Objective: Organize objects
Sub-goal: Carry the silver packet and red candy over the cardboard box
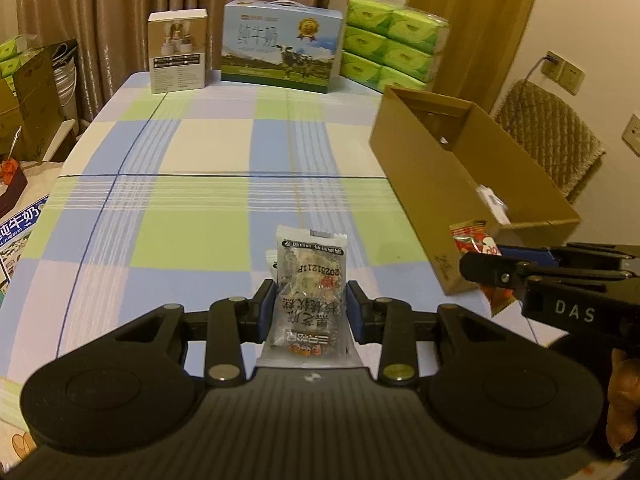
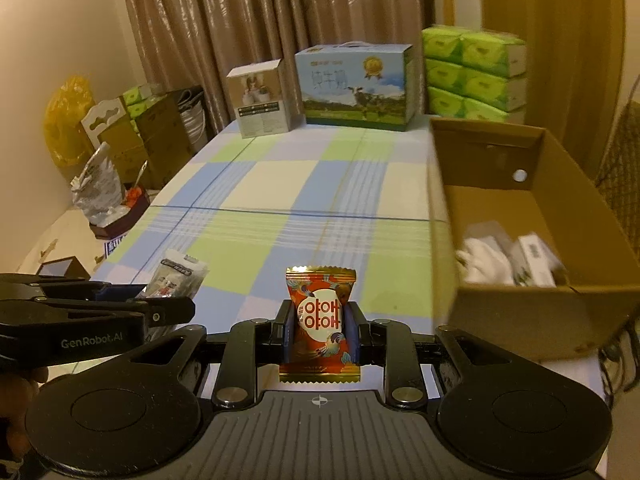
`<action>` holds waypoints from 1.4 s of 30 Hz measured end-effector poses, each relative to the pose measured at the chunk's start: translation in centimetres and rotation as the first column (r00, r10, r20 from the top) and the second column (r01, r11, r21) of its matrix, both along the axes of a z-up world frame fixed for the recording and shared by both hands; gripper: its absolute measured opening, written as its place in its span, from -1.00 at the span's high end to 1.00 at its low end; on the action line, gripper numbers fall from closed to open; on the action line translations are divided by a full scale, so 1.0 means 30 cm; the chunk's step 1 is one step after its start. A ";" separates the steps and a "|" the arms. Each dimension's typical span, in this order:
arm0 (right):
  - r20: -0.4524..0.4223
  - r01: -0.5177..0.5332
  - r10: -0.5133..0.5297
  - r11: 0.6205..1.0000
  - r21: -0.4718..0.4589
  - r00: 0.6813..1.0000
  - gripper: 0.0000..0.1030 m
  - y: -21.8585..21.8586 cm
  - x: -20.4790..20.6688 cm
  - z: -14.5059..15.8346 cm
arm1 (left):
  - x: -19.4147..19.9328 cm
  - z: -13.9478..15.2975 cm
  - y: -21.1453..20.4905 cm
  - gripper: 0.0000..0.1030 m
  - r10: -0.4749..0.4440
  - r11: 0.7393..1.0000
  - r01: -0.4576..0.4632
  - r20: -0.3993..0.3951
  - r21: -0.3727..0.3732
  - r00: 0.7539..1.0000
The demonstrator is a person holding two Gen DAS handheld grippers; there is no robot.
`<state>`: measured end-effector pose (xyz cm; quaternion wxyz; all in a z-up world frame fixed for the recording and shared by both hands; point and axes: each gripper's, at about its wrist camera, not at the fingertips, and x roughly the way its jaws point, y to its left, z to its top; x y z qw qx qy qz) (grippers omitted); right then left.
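Note:
My left gripper (image 1: 311,304) is shut on a clear snack packet with black print (image 1: 310,284), held above the checked tablecloth (image 1: 200,200). My right gripper (image 2: 320,326) is shut on a red candy packet with gold edges (image 2: 320,320). Each gripper shows in the other's view: the right one with the red packet (image 1: 476,240) at the right of the left wrist view, the left one with the clear packet (image 2: 176,276) at the left of the right wrist view. An open cardboard box (image 2: 532,312) stands on the table's right side, with white items (image 2: 492,256) inside.
At the table's far edge stand a small white box (image 1: 178,52), a blue milk carton case (image 1: 282,46) and a stack of green tissue packs (image 1: 394,44). Boxes and bags (image 2: 120,140) crowd the floor to the left. A woven chair (image 1: 548,136) stands behind the cardboard box.

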<state>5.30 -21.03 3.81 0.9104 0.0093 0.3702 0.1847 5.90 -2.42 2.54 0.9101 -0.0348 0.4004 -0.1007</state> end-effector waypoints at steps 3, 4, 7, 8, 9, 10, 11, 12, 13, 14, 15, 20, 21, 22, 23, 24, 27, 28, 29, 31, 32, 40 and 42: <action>0.011 0.011 -0.011 1.000 0.000 1.000 0.55 -0.039 -0.046 0.018 | -0.037 0.016 -0.034 0.39 -0.009 1.000 0.009 0.007 0.011 1.000; 0.014 0.016 -0.016 1.000 0.002 1.000 0.55 -0.052 -0.061 0.023 | -0.048 0.022 -0.045 0.39 -0.013 1.000 0.013 0.009 0.013 1.000; 0.023 0.030 -0.030 1.000 0.004 0.999 0.55 -0.078 -0.087 0.037 | -0.071 0.032 -0.072 0.39 -0.022 1.000 0.021 0.014 0.015 1.000; 0.027 0.033 -0.034 0.999 0.005 0.999 0.55 -0.087 -0.096 0.041 | -0.077 0.035 -0.080 0.39 -0.024 1.000 0.024 0.015 0.014 1.000; 0.030 0.037 -0.037 0.999 0.004 0.999 0.55 -0.094 -0.101 0.045 | -0.084 0.037 -0.090 0.39 -0.028 1.000 0.028 0.016 0.012 0.999; 0.034 0.042 -0.042 0.999 0.004 0.999 0.55 -0.103 -0.109 0.049 | -0.089 0.039 -0.099 0.39 -0.033 0.999 0.033 0.017 0.010 0.999; 0.035 0.047 -0.047 0.999 0.004 0.998 0.55 -0.110 -0.112 0.053 | -0.093 0.042 -0.105 0.39 -0.037 0.999 0.037 0.019 0.010 0.999; 0.036 0.053 -0.053 0.999 0.005 0.998 0.55 -0.119 -0.116 0.055 | -0.096 0.043 -0.115 0.39 -0.041 0.999 0.041 0.021 0.012 0.999; 0.037 0.061 -0.061 0.998 0.005 0.997 0.55 -0.128 -0.121 0.056 | -0.099 0.045 -0.124 0.39 -0.046 0.999 0.046 0.023 0.012 0.999; 0.038 0.066 -0.066 0.998 0.004 0.997 0.55 -0.135 -0.124 0.057 | -0.100 0.048 -0.132 0.39 -0.050 0.999 0.050 0.024 0.010 0.998; 0.039 0.072 -0.072 0.997 0.005 0.997 0.55 -0.140 -0.127 0.058 | -0.101 0.049 -0.139 0.39 -0.054 0.998 0.054 0.024 0.008 0.998; 0.048 0.091 -0.091 0.996 0.003 0.995 0.55 -0.172 -0.136 0.070 | -0.102 0.053 -0.173 0.39 -0.076 0.997 0.076 0.027 0.013 0.997; 0.049 0.094 -0.094 0.996 0.003 0.994 0.55 -0.178 -0.135 0.072 | -0.102 0.054 -0.179 0.39 -0.081 0.997 0.081 0.026 0.012 0.996; 0.050 0.097 -0.097 0.995 0.003 0.994 0.55 -0.185 -0.137 0.073 | -0.101 0.054 -0.185 0.39 -0.085 0.996 0.085 0.026 0.012 0.996; 0.050 0.100 -0.100 0.995 0.004 0.994 0.55 -0.190 -0.138 0.075 | -0.101 0.055 -0.189 0.39 -0.088 0.996 0.088 0.026 0.012 0.996; 0.050 0.104 -0.104 0.995 0.006 0.993 0.55 -0.196 -0.135 0.076 | -0.098 0.054 -0.193 0.39 -0.093 0.996 0.093 0.026 0.013 0.995; 0.050 0.112 -0.113 0.994 0.009 0.992 0.55 -0.213 -0.131 0.080 | -0.095 0.057 -0.208 0.39 -0.103 0.995 0.102 0.026 0.014 0.994; 0.050 0.115 -0.116 0.993 0.010 0.992 0.55 -0.218 -0.130 0.081 | -0.095 0.058 -0.211 0.39 -0.104 0.994 0.104 0.026 0.013 0.994; 0.050 0.117 -0.118 0.993 0.011 0.992 0.55 -0.222 -0.129 0.082 | -0.094 0.059 -0.215 0.39 -0.107 0.994 0.107 0.026 0.014 0.994; 0.050 0.123 -0.123 0.992 0.013 0.991 0.55 -0.229 -0.127 0.084 | -0.093 0.060 -0.222 0.39 -0.111 0.994 0.111 0.028 0.016 0.993; 0.051 0.126 -0.127 0.992 0.013 0.991 0.55 -0.234 -0.126 0.086 | -0.093 0.060 -0.225 0.39 -0.113 0.993 0.113 0.028 0.017 0.993; 0.050 0.149 -0.149 0.989 0.010 0.988 0.55 -0.279 -0.118 0.087 | -0.083 0.065 -0.247 0.39 -0.128 0.992 0.128 0.026 0.016 0.991; 0.047 0.156 -0.156 0.988 0.004 0.987 0.55 -0.290 -0.117 0.084 | -0.081 0.067 -0.256 0.39 -0.132 0.991 0.132 0.025 0.012 0.991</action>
